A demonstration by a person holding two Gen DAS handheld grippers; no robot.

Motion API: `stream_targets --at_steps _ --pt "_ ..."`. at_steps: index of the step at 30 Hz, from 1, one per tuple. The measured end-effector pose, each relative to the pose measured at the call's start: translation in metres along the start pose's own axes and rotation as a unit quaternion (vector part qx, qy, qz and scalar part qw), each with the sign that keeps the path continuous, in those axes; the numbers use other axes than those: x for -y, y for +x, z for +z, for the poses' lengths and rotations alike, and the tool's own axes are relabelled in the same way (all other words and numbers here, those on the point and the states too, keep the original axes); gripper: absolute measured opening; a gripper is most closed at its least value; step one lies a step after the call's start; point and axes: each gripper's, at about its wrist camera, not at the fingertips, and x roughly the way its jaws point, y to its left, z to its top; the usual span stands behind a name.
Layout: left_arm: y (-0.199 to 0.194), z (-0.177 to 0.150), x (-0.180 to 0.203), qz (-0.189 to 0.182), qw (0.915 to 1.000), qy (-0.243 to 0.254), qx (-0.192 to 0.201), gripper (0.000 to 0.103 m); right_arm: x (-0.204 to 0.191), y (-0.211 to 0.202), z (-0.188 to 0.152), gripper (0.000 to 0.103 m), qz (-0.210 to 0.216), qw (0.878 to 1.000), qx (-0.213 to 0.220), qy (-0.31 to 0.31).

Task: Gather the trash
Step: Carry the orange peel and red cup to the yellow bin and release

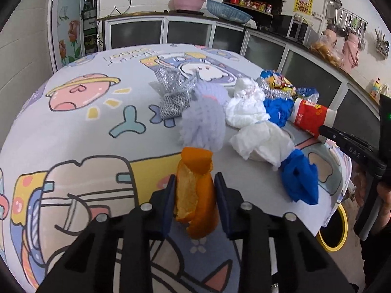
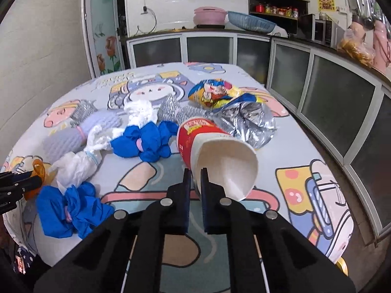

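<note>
My left gripper [image 1: 194,182] is shut on an orange peel [image 1: 195,190] and holds it above the cartoon-print tablecloth [image 1: 85,122]. My right gripper [image 2: 195,174] is shut on the rim of a red and white paper cup [image 2: 215,156], which lies tilted with its open mouth toward me; the cup also shows in the left wrist view [image 1: 310,116]. On the table lie white crumpled tissues [image 1: 246,107], blue crumpled gloves [image 2: 146,141], a lilac mesh sponge [image 1: 202,124], silver scourers [image 1: 173,92], a yellow snack bag [image 2: 212,92] and a silver foil wrapper [image 2: 246,122].
A yellow-rimmed bin [image 1: 338,229] sits on the floor past the table's right edge. Counters with dark glass cabinet doors [image 2: 330,102] run behind and to the right of the table. A door with rose stickers [image 2: 102,29] stands at the back left.
</note>
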Motion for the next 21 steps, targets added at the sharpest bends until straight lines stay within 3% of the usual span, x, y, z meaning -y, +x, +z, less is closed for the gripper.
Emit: stream_targets --at_steps 6,13,15,17,18,20,21 --pt "-0.021 0.006 -0.004 0.000 0.9997 -0.006 0.026 0.029 0.003 -0.020 0.007 0.007 0.009 1.000 0.022 0.008" --pt "-0.032 0.006 -0.006 -0.005 0.9993 -0.011 0.036 0.029 0.009 -0.017 0.001 0.009 0.046 0.999 -0.004 0.020" --pt "-0.034 0.005 -0.005 -0.006 0.9992 -0.010 0.039 0.029 0.009 -0.014 -0.001 0.020 0.032 0.999 -0.010 0.018" --pt "-0.035 0.005 -0.005 -0.009 0.9992 -0.009 0.038 0.029 0.013 -0.011 -0.002 0.069 0.045 0.998 -0.013 0.037" --pt "-0.034 0.005 -0.005 -0.010 0.9992 -0.009 0.038 0.029 0.016 -0.009 -0.002 0.074 0.065 0.997 -0.013 0.050" --pt "-0.033 0.006 -0.007 -0.012 0.9992 -0.009 0.036 0.029 0.014 -0.004 0.000 0.060 0.047 0.998 -0.020 0.047" --pt "-0.032 0.006 -0.007 -0.011 0.9992 -0.010 0.036 0.029 0.012 -0.001 0.002 0.060 0.046 0.998 -0.022 0.040"
